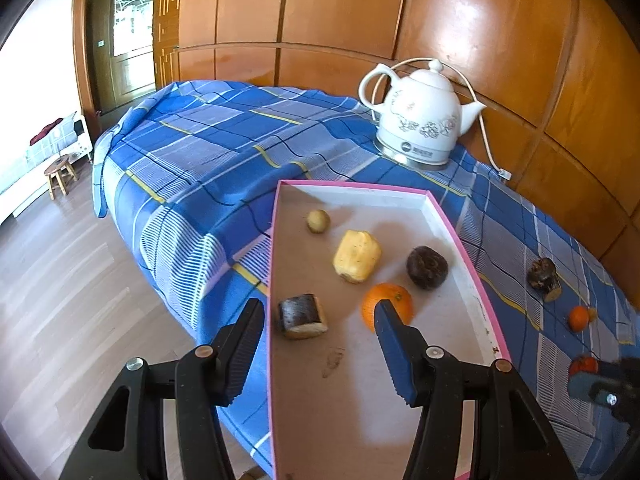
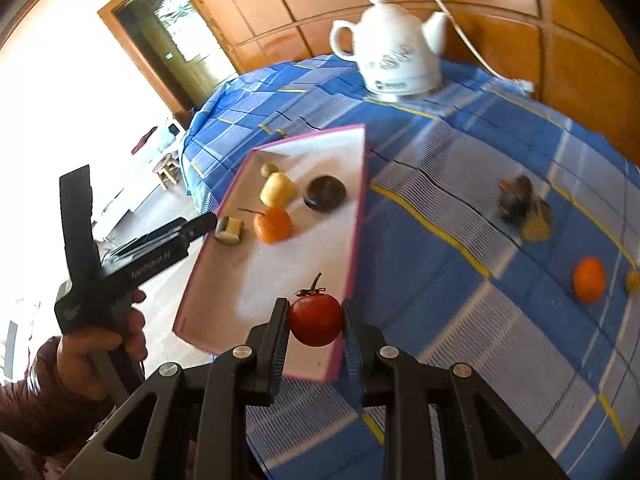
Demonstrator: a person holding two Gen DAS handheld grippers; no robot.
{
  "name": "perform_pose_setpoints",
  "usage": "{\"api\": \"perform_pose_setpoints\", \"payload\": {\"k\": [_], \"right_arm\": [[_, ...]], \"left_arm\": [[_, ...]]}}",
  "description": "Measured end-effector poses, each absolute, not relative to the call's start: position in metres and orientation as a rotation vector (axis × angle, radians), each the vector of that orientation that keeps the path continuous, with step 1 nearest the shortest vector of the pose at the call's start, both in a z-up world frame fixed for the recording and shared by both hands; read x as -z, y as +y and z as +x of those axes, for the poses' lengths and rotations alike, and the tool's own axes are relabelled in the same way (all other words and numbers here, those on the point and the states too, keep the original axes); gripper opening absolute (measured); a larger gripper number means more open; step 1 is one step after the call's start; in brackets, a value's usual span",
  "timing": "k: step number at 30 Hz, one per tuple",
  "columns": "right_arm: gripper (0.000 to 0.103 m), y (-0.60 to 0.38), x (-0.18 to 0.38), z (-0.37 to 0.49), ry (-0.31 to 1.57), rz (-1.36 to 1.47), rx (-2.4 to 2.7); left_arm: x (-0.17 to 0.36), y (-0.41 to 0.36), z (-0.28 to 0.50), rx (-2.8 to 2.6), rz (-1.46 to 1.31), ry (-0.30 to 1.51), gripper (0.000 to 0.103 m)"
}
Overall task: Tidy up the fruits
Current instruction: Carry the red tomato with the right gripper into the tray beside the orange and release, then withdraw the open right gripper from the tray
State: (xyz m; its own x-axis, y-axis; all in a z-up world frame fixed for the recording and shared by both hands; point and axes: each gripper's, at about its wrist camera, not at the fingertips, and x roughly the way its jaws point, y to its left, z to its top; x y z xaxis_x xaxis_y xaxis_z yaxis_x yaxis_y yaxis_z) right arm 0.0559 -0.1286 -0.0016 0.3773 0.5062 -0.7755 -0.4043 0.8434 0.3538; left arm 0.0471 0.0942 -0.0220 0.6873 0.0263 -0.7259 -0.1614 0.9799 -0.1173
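A pink-rimmed white tray lies on the blue plaid cloth. It holds a small tan fruit, a yellow fruit, a dark round fruit, an orange and a dark-skinned cut piece. My left gripper is open over the tray's near left part, its fingers either side of the cut piece. My right gripper is shut on a red tomato with a stem, held above the tray's near corner. The tomato also shows in the left wrist view.
A white electric kettle with a cord stands at the back by the wood panelling. On the cloth right of the tray lie a dark cut fruit, an orange fruit and a small yellow piece. The table's edge drops to the floor on the left.
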Motion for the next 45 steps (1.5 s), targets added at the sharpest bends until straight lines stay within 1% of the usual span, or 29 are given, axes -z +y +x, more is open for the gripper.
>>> {"api": "perform_pose_setpoints", "payload": {"k": [5,13,21,35,45], "right_arm": [[0.026,-0.096,0.004,0.085,1.040,0.068,-0.609],[0.026,-0.059,0.023,0.127,1.071,0.025,-0.595],[0.033,-0.052,0.031,0.139,1.088,0.039,-0.566],[0.035,-0.121,0.016,0.110,1.052,0.090,-0.484],[0.035,-0.222,0.014,0.090,1.042,0.164,-0.315]], "left_arm": [[0.025,0.102,0.046,-0.118,-0.183,0.812,0.058],[0.026,0.105,0.041,-0.117,-0.173,0.817,0.058],[0.028,0.106,0.039,-0.114,-0.168,0.823,0.058],[0.021,0.087,0.039,-0.065,-0.138,0.821,0.058],[0.015,0.049,0.041,0.028,-0.055,0.826,0.058]]}}
